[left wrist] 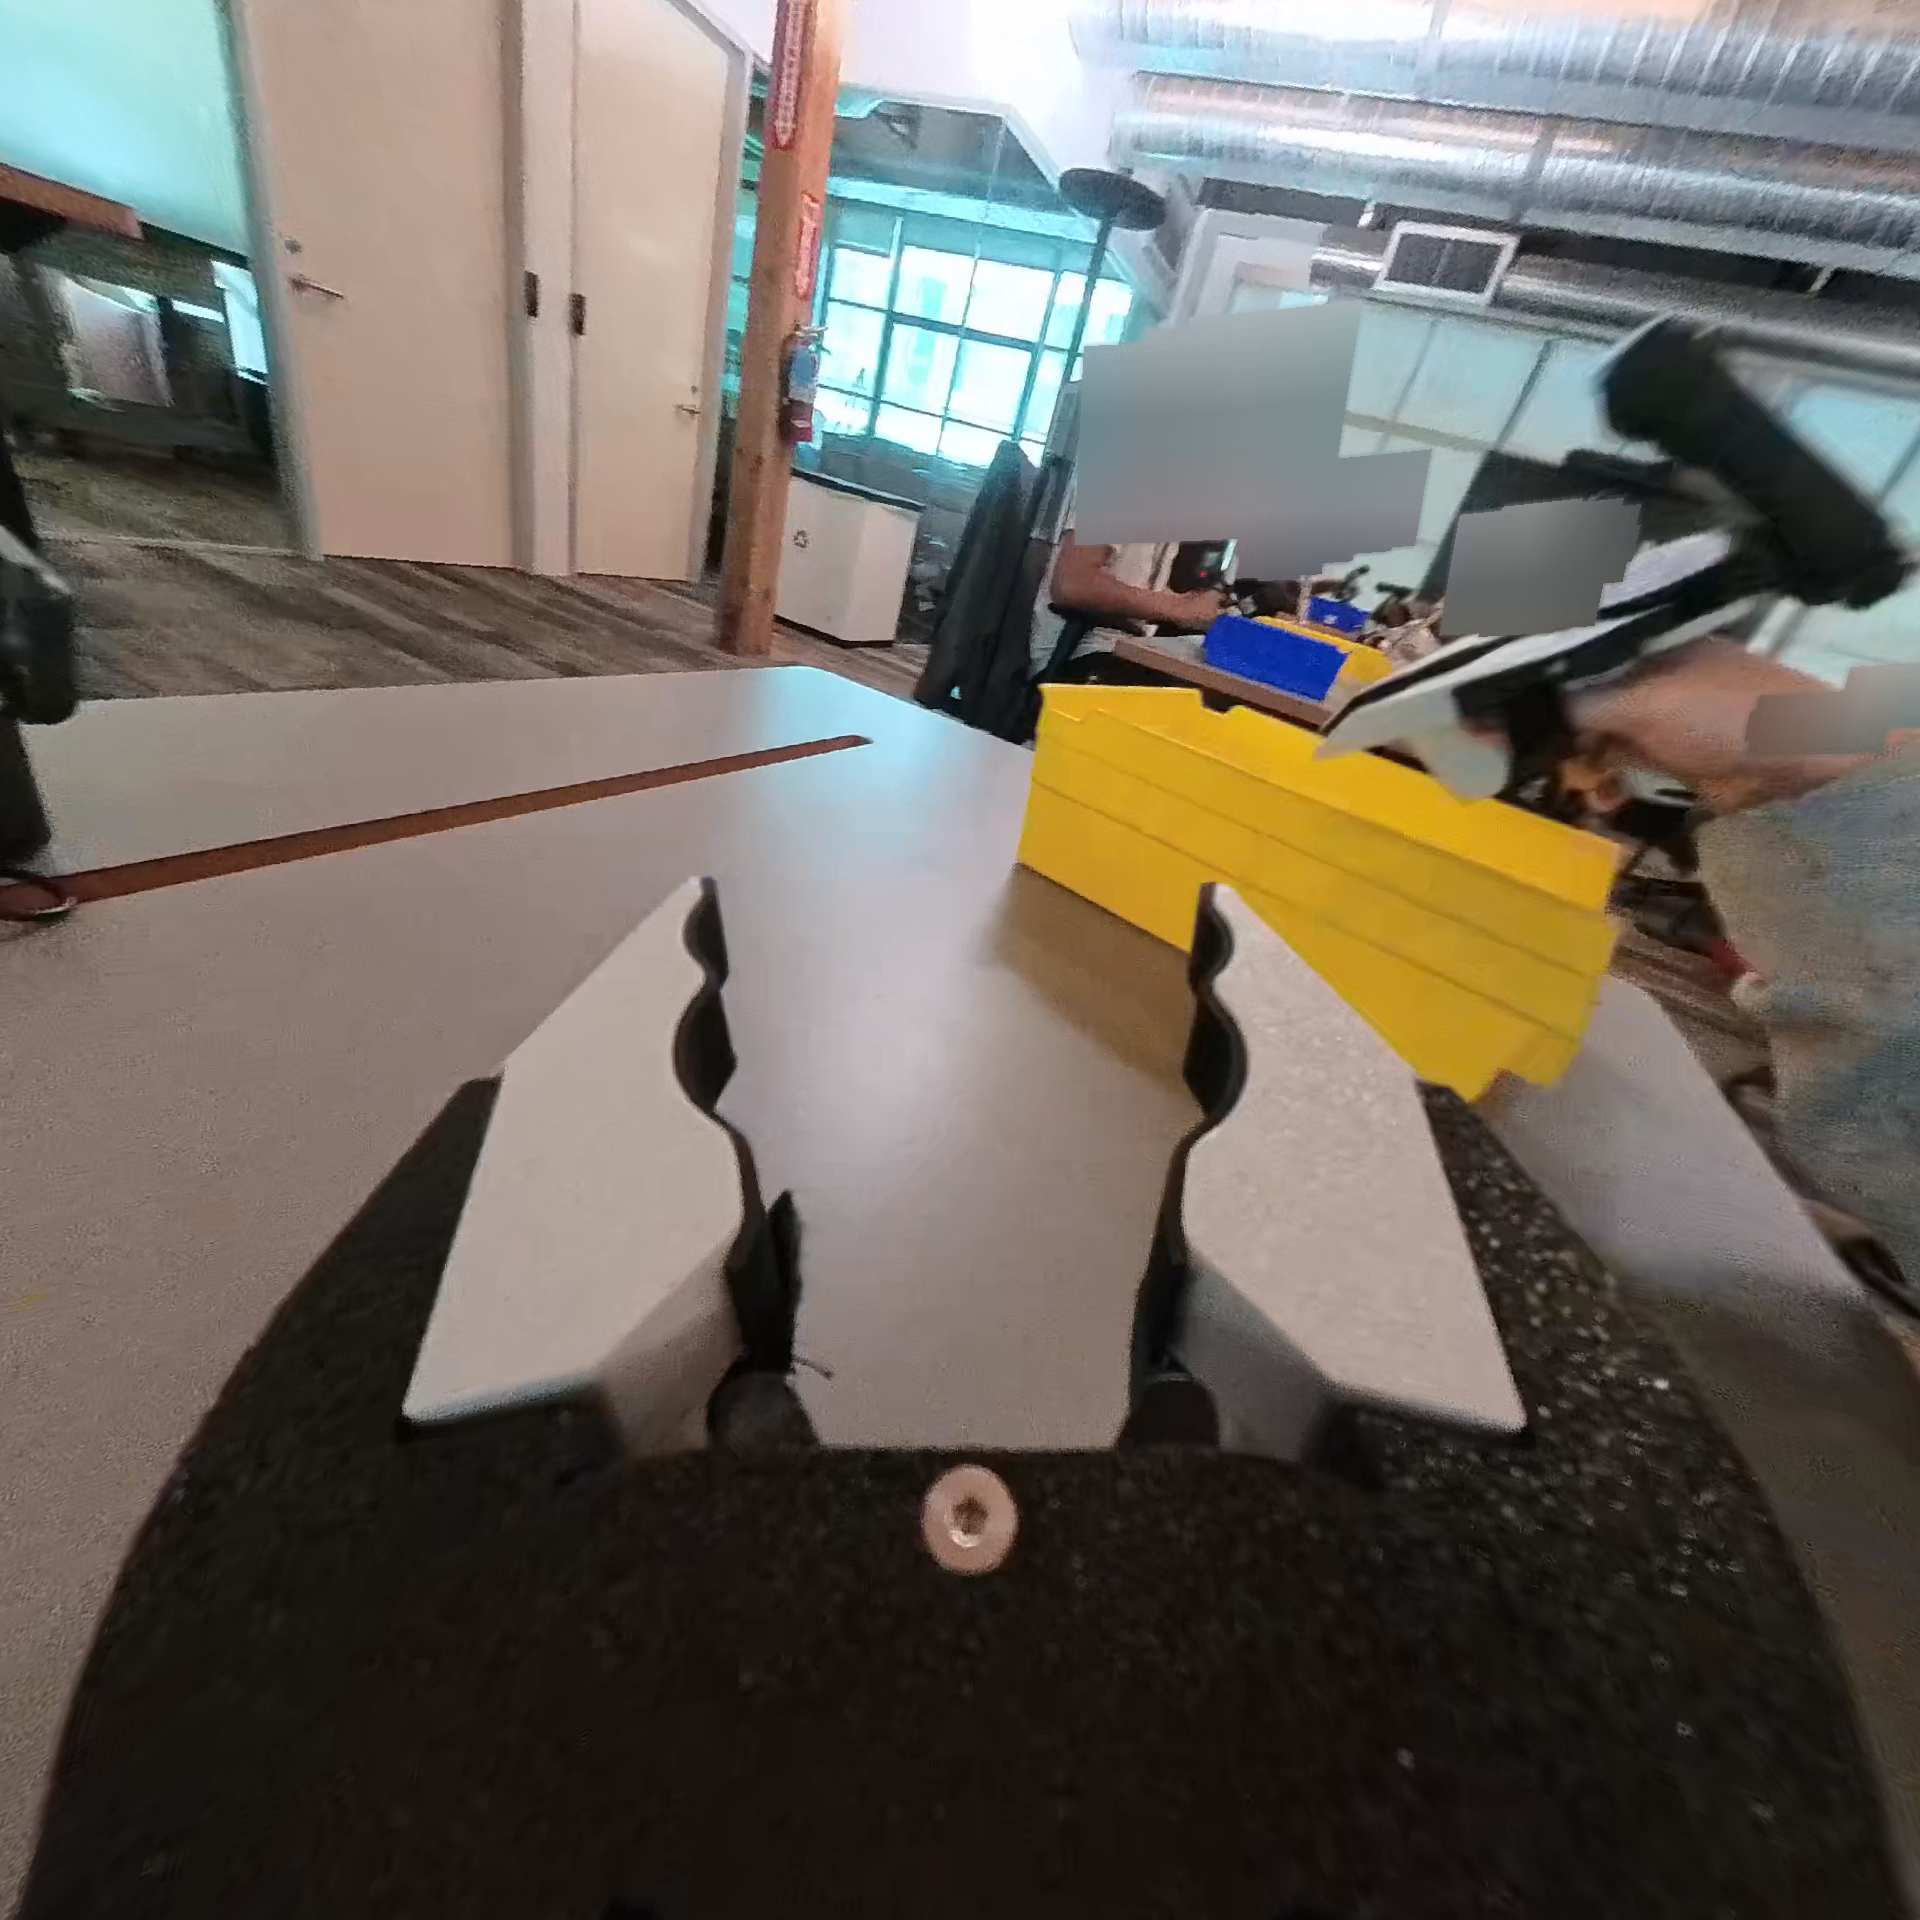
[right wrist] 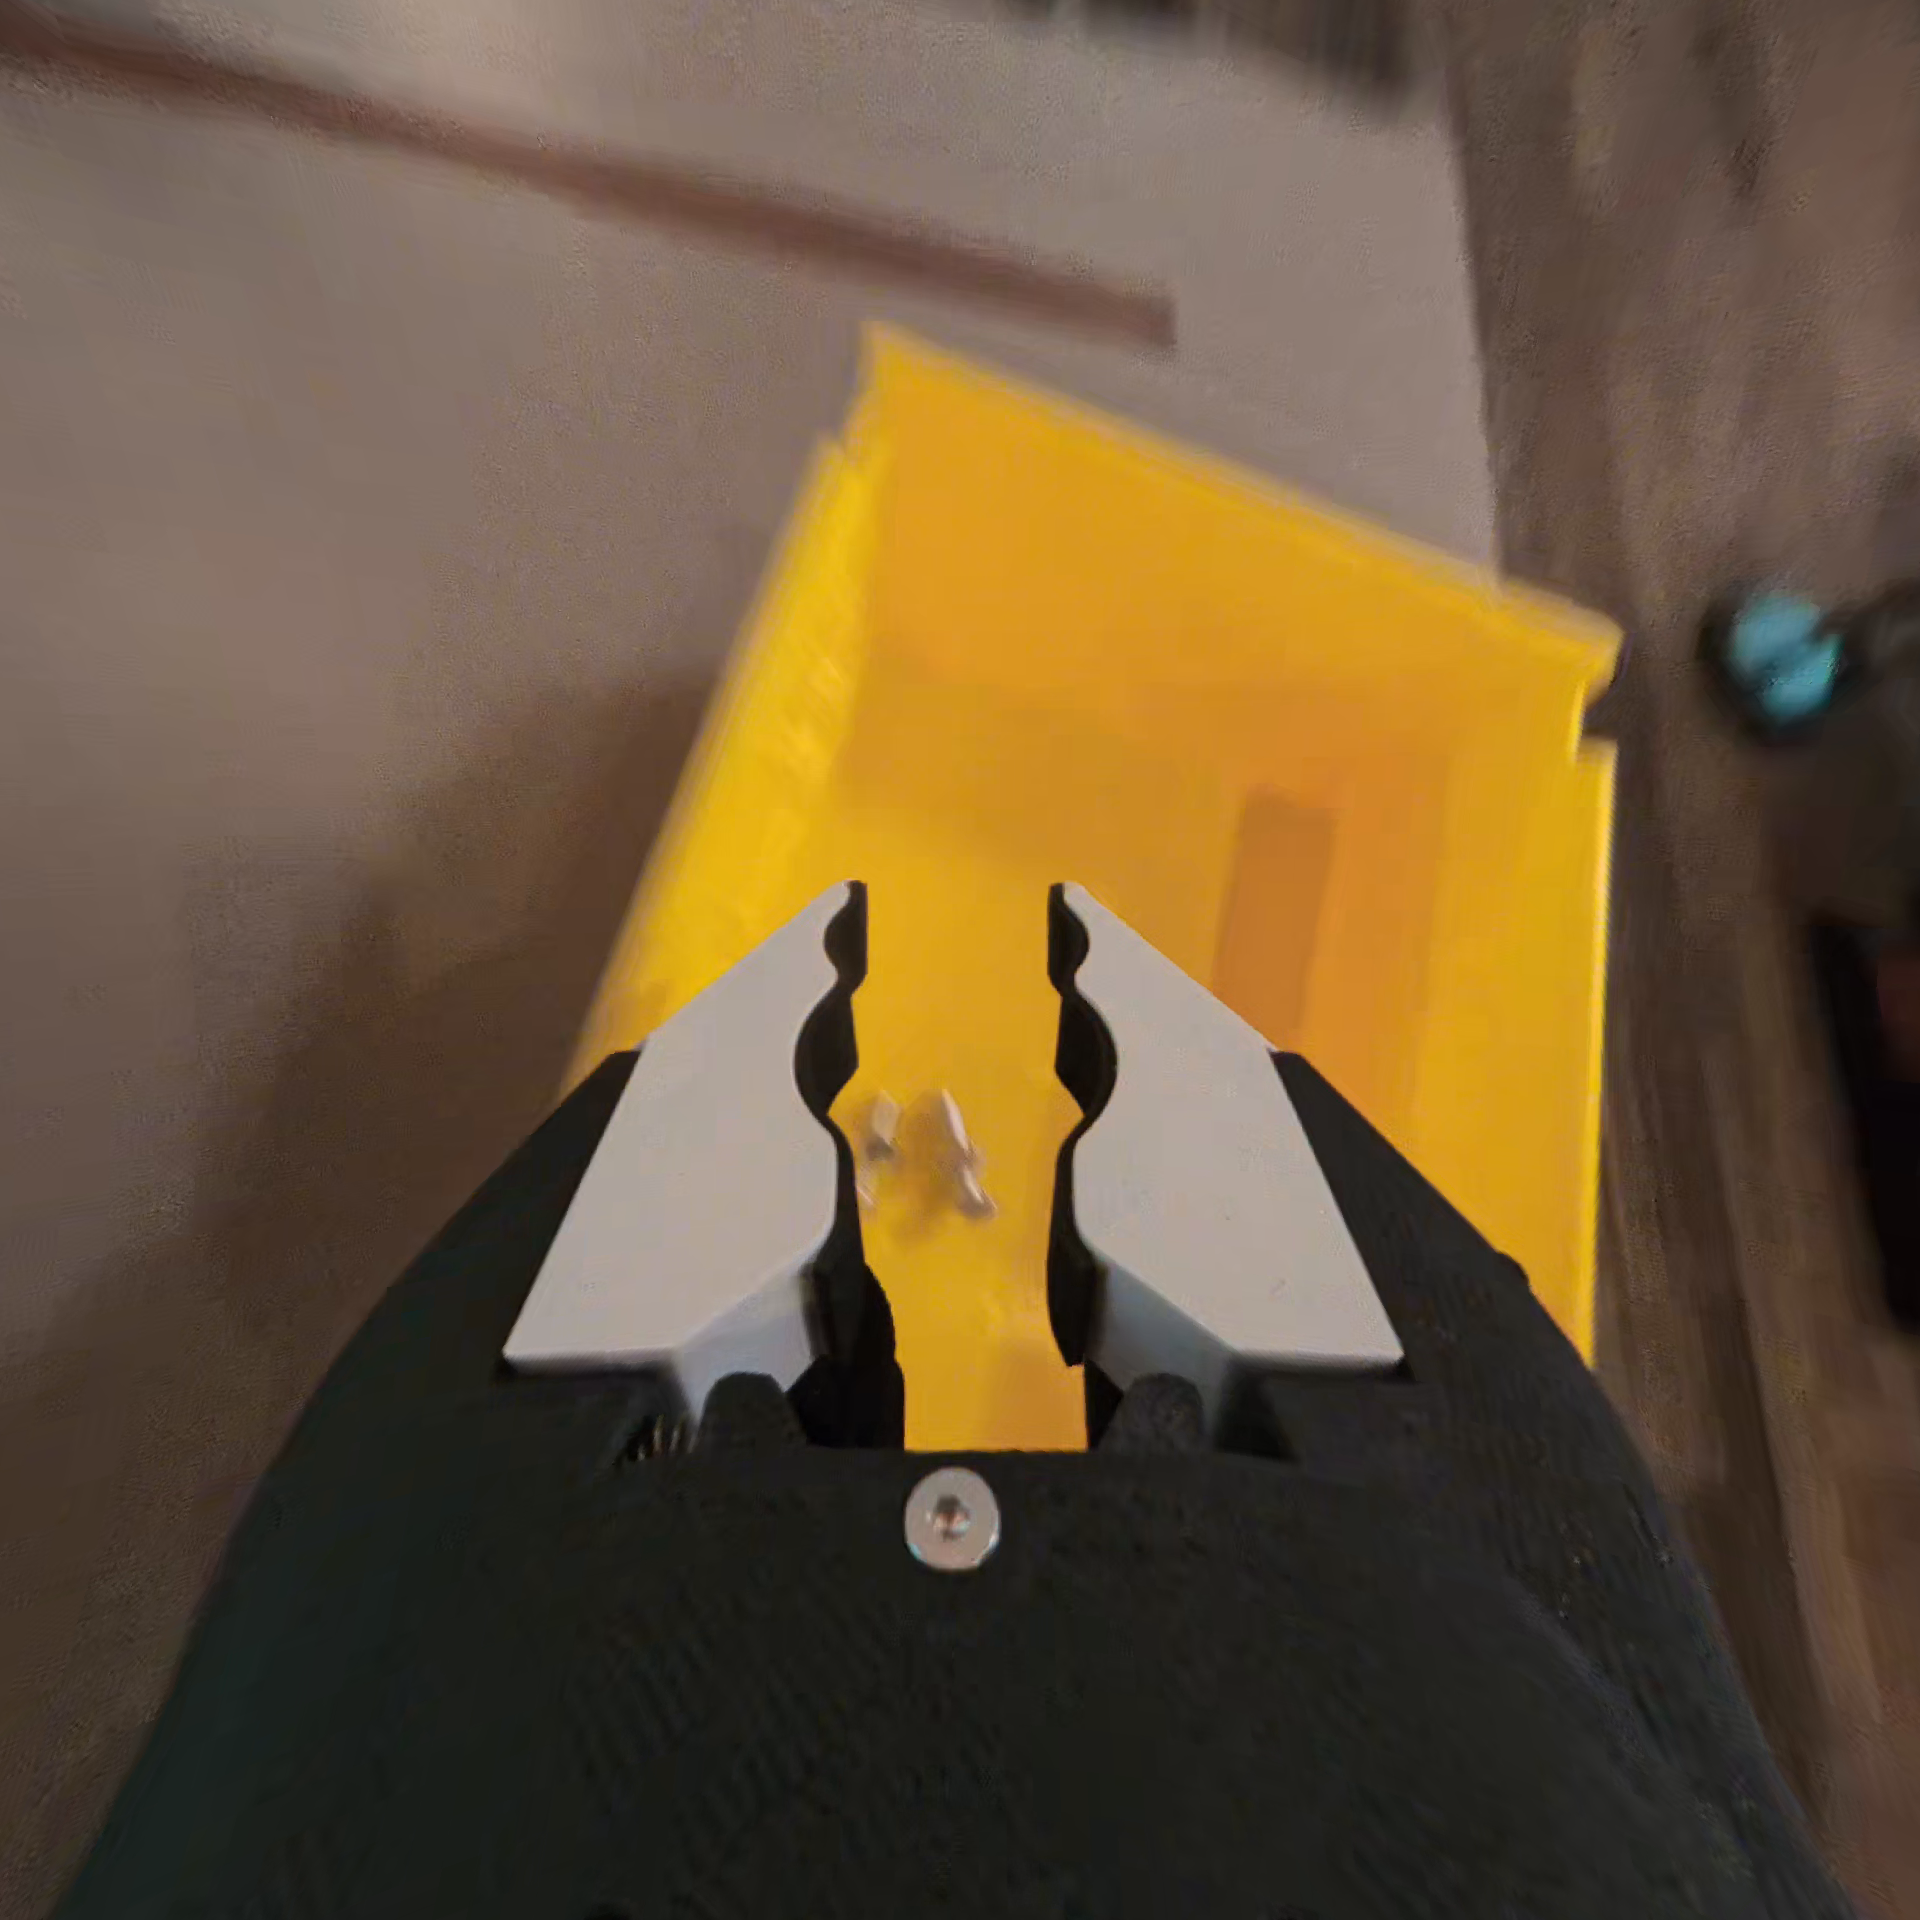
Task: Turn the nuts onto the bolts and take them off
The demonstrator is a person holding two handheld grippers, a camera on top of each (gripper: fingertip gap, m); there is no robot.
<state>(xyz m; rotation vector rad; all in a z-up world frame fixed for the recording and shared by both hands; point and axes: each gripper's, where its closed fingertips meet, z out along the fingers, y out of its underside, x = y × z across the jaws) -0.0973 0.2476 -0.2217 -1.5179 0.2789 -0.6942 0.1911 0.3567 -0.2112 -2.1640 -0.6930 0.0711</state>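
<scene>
Right wrist view looked down into a yellow bin (right wrist: 1039,644), where a few small silvery pieces, the nuts and bolts (right wrist: 925,1148), lay in a loose cluster on the bin floor. They were blurred, so which piece was a nut and which a bolt could not be told. The right tongs (right wrist: 956,894) hung above them with a gap between the fingers and nothing held.

Left wrist view showed the left tongs (left wrist: 951,899) low over the grey desk (left wrist: 312,1039), spread wide and empty, with the bin standing just off to their right. The right tongs appeared there too, angled down over the bin's open top.

Judging by their look, the pieces were hard metal, light, stiff and smooth, likely to skate on the slick plastic floor or roll away if nudged from one side. A bolt would probably sit best gripped across its shank, seated in one of the scalloped notches of the fingers (right wrist: 707,1174), leaving the threaded end free. A nut seemed better pinched across two opposite flats. Lying so near one another, the pieces risked being caught two at a time.
</scene>
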